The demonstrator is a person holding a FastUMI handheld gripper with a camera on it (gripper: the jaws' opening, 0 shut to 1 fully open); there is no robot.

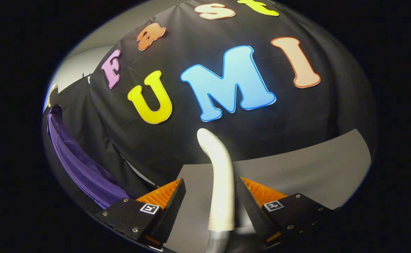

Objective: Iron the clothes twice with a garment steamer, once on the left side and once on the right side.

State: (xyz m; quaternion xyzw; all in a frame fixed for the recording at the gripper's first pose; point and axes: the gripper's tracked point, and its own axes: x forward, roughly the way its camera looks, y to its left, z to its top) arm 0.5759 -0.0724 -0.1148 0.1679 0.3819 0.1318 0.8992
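1. Garment steamer handle (221,182): a slim, white, smooth-surfaced piece, curving gently to a rounded tip; it stood upright between the fingers and rose past them toward the booth wall (297,116). Its lower end met a grey neck near the gripper's base.
2. Gripper (210,196): fingers stood apart, one on either side of the handle, with a gap visible on each side; neither pad pressed on it.
3. Purple garment (82,165): ribbed fabric, hanging in a long fold well off to the left of the left finger, against the dark wall cloth.
4. Grey table surface (307,175): lay beyond and to the right of the fingers, bare, ending where the black wall cloth came down.
5. Open room: wide on the right side of the handle; narrower on the left, toward the garment
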